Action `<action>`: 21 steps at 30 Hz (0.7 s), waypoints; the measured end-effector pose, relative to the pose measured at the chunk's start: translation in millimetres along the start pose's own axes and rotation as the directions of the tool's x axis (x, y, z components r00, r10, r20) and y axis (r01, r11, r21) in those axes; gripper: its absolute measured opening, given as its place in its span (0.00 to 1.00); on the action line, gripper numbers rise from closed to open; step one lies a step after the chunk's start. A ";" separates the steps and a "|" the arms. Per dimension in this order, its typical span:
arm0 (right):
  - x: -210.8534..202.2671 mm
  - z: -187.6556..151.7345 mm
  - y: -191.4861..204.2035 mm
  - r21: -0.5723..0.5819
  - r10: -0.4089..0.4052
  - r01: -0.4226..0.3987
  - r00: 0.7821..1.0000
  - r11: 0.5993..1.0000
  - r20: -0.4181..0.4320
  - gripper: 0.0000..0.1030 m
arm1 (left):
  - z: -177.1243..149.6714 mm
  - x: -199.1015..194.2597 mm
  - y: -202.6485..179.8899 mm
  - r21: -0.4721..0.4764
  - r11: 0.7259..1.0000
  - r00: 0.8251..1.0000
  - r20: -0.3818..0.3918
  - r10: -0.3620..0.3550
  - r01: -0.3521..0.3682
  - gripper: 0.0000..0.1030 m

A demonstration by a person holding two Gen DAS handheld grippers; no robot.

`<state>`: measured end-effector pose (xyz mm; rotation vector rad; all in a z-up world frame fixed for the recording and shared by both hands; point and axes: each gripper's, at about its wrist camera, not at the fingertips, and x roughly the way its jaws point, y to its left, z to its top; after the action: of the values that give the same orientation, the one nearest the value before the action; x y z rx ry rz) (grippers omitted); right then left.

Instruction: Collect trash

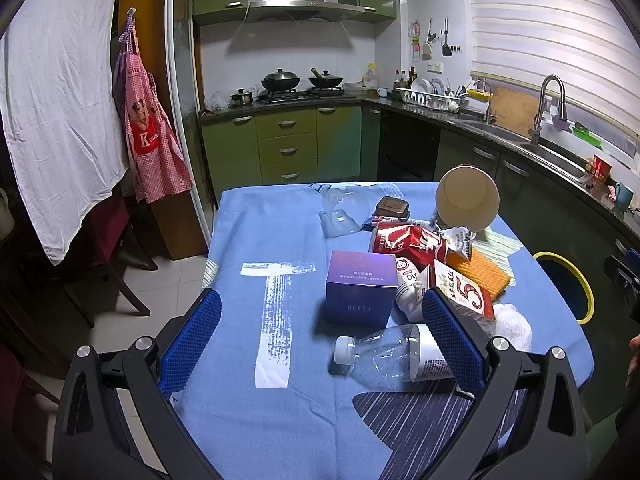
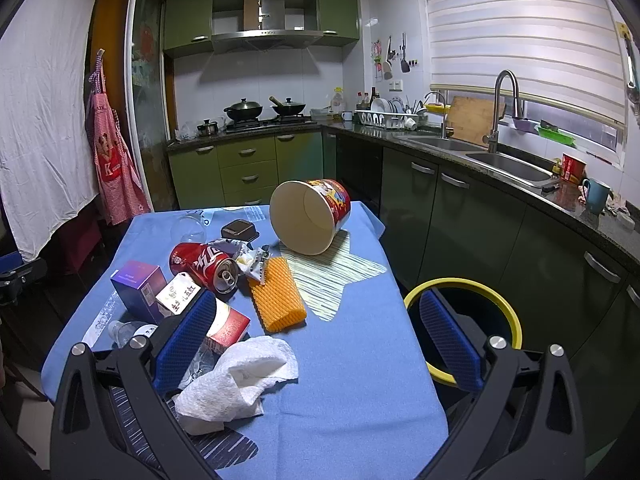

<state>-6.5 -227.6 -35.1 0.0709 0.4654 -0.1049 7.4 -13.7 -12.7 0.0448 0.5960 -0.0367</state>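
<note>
Left wrist view: the left gripper [image 1: 320, 332] hangs over the blue tablecloth [image 1: 248, 408] with its blue-padded fingers [image 1: 192, 344] spread wide and nothing between them. A clear plastic bottle [image 1: 390, 354] lies on its side just ahead, its label end tucked behind the right-hand finger. Behind it stands a purple carton [image 1: 360, 286], and beside that a red-and-white milk carton [image 1: 464, 290] lies tipped over. Farther back sit a crushed red cola can [image 1: 404, 240], an orange ridged sponge [image 1: 482, 270], a dark plastic tray [image 1: 392, 208] and a paper noodle bowl [image 1: 466, 200] on its side with its mouth facing the camera. A white tissue [image 1: 514, 322] lies at the right edge of the pile. Off the table's right side stands a yellow-rimmed bin [image 1: 568, 286].

Right wrist view: the right gripper [image 2: 320, 336] is also spread wide and empty. Its left finger is in front of the milk carton [image 2: 224, 320], its right finger in front of the bin's yellow rim [image 2: 460, 284]. The crumpled tissue [image 2: 236, 384] lies on the cloth just inside the left finger. Beyond it are the sponge [image 2: 278, 300], cola can [image 2: 202, 266], purple carton [image 2: 138, 290] and noodle bowl [image 2: 310, 216].
</note>
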 end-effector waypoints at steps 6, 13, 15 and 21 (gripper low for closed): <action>-0.3 0.4 0.1 -0.001 0.001 -0.001 1.000 1.000 0.000 0.94 | -1.5 2.0 -1.0 0.003 1.000 1.000 -0.003 -0.002 0.002 0.96; -0.4 0.8 0.1 0.000 0.000 0.000 1.000 1.000 -0.002 0.94 | -1.2 2.2 -1.0 0.003 1.000 1.000 -0.004 0.001 -0.001 0.96; 0.4 -0.3 -0.5 0.001 0.000 0.000 1.000 1.000 -0.002 0.94 | -2.0 3.1 -1.4 0.004 1.000 1.000 -0.005 0.002 -0.002 0.96; 0.6 -0.1 -0.5 0.001 0.000 0.000 1.000 1.000 -0.003 0.94 | -1.1 2.6 -0.7 0.003 1.000 1.000 -0.004 0.001 -0.001 0.96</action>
<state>-6.1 -228.2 -35.5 0.0715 0.4679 -0.1054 8.8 -14.4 -15.1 0.0485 0.5999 -0.0366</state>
